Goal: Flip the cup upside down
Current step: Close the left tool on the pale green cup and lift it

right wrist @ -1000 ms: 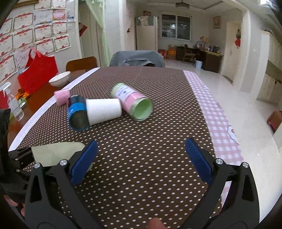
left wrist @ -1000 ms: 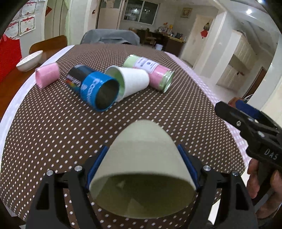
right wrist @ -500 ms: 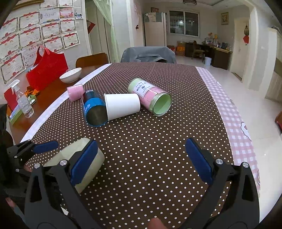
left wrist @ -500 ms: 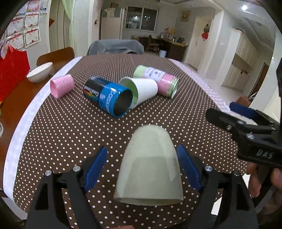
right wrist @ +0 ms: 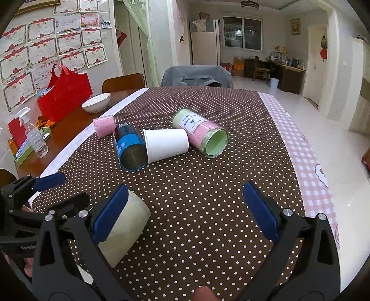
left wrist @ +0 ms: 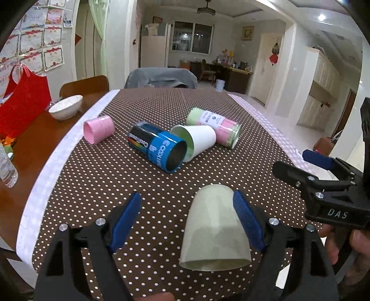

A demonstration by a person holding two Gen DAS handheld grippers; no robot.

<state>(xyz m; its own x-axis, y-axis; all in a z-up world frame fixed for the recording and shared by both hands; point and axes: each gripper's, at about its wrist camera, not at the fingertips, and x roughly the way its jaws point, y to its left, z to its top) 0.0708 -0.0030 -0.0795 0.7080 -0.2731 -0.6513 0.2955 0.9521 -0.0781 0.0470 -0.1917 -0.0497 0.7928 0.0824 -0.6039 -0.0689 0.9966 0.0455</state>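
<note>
The cup (left wrist: 214, 228) stood inverted on the counter (left wrist: 97, 176) between the wide-open left tool (left wrist: 187, 222). Advised: withdraw straight back, avoiding contact. The right tool (right wrist: 185, 213) was also wide.

Black hand-held gripper (left wrist: 185, 222) frames, ribbed blue pads (left wrist: 248, 223), silver screws, white "DAS" lettering.

You're working under ordinary indoor light here, fairly bright and even. A ceiling spotlight (left wrist: 321, 17) glows top right in your left view, and the window (right wrist: 242, 32) at the back is dark. Shadows on the tablecloth (left wrist: 104, 176) are soft. Both views bulge like a fisheye, with black corners and bent walls. The middle is sharp, but the certificates (right wrist: 46, 46) near the edge smear a little.
</note>
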